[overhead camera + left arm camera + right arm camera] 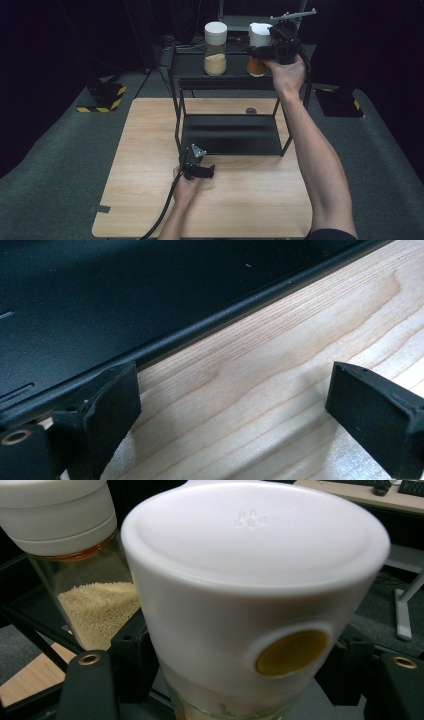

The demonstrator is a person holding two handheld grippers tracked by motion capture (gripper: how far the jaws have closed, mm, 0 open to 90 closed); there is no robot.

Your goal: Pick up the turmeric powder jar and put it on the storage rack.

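Upper right of the high view, the right tongs (267, 47) are up at the top shelf of the black rack (227, 82), jaws sitting either side of the orange-filled jar (258, 45) just under its white lid. Looks clamped, can't swear to it. The couscous-looking jar (215, 48) stands just beside. Left tongs (204, 171) rest apart and empty on the wooden surface (150, 150), lower middle, probably just parked.

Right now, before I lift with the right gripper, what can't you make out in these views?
- Right gripper jaw contact on the orange-filled glass jar with white lid: right gripper view, the lid hides it.
- That jar's base: high view, the hand covers it.
- Small dark round thing on the wooden table: too small.
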